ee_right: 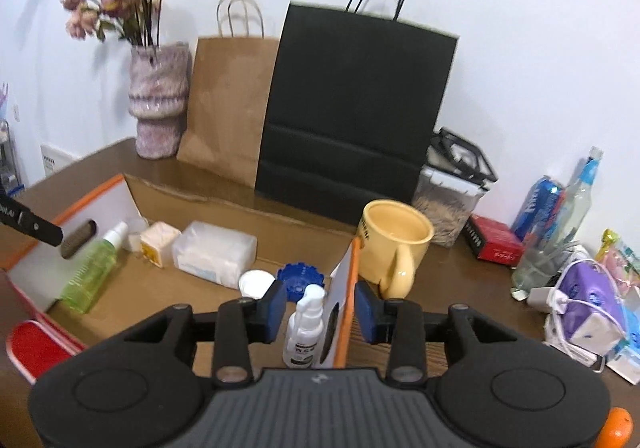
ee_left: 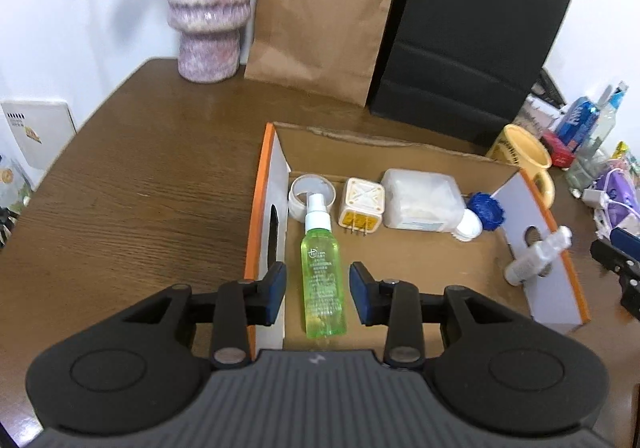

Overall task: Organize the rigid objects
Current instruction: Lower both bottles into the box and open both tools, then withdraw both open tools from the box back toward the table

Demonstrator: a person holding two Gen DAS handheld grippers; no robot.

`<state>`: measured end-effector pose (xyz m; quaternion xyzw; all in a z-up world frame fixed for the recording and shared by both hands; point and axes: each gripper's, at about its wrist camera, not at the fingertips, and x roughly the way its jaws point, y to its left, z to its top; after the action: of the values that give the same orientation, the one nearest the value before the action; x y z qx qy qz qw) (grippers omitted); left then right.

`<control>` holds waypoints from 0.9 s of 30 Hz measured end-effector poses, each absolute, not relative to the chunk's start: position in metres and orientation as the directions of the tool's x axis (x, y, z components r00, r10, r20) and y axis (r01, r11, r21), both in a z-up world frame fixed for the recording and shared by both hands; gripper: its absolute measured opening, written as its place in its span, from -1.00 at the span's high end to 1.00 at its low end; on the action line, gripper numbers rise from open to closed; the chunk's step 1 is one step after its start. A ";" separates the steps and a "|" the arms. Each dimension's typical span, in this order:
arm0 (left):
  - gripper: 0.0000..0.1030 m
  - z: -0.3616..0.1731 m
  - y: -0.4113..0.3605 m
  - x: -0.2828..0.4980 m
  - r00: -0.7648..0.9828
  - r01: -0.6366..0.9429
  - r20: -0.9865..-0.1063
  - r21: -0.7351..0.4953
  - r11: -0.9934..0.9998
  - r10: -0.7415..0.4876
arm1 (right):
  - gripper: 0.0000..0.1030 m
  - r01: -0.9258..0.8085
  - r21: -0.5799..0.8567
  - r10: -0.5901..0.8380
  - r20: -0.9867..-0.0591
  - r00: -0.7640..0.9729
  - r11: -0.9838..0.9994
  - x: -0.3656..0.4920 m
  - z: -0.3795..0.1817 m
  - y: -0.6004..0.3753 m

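A cardboard box (ee_left: 420,272) with white, orange-edged side walls holds several items. A green spray bottle (ee_left: 322,272) lies flat in it, between the open fingers of my left gripper (ee_left: 318,294), which does not touch it. Behind it are a white tape roll (ee_left: 301,194), a cream plug adapter (ee_left: 361,206), a white plastic container (ee_left: 422,200) and a blue cap (ee_left: 486,210). My right gripper (ee_right: 321,311) is open around a small white spray bottle (ee_right: 306,328) standing against the box's right wall (ee_right: 345,300). That bottle also shows in the left wrist view (ee_left: 536,256).
A yellow mug (ee_right: 394,242) stands just right of the box. A brown paper bag (ee_right: 228,104), a black bag (ee_right: 356,108) and a pink vase (ee_right: 158,100) line the back wall. Cans, bottles, a red box (ee_right: 496,244) and packets crowd the right side of the wooden table (ee_left: 140,188).
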<state>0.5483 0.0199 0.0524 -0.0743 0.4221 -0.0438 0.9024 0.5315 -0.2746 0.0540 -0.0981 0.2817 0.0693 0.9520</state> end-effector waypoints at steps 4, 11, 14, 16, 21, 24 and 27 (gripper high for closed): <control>0.27 0.077 0.022 0.515 0.676 0.023 -0.725 -0.157 0.987 -0.131 | 0.28 -0.184 -0.151 0.079 -0.526 0.847 0.971 0.499 0.077 -0.277; 0.12 0.103 0.021 0.438 0.765 0.044 -0.637 -0.096 0.994 -0.096 | 0.13 -0.197 -0.139 0.108 -0.480 0.870 0.971 0.432 0.097 -0.274; -0.10 0.102 0.020 0.405 0.815 0.048 -0.575 -0.057 0.997 -0.072 | 0.08 -0.202 -0.123 0.124 -0.461 0.879 0.972 0.403 0.094 -0.272; -0.29 0.100 0.018 0.381 0.847 0.034 -0.530 -0.030 0.999 -0.044 | 0.02 -0.197 -0.117 0.130 -0.425 0.896 0.973 0.381 0.089 -0.273; -0.38 0.083 0.011 0.328 0.892 0.045 -0.450 0.016 0.999 -0.033 | -0.07 -0.189 -0.037 0.164 -0.359 0.919 0.981 0.330 0.070 -0.283; -0.44 0.073 0.009 0.294 0.913 0.049 -0.407 0.016 0.999 -0.038 | -0.08 -0.173 -0.013 0.160 -0.324 0.932 0.985 0.299 0.058 -0.286; -0.52 0.066 0.008 0.254 0.939 0.049 -0.343 0.026 0.998 -0.037 | -0.25 -0.185 -0.033 0.167 -0.295 0.941 0.982 0.263 0.046 -0.283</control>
<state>0.2542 0.0080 0.0664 0.0170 0.1736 -0.0220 0.9844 0.2635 -0.2834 0.0462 -0.0301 0.1472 0.0893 0.9846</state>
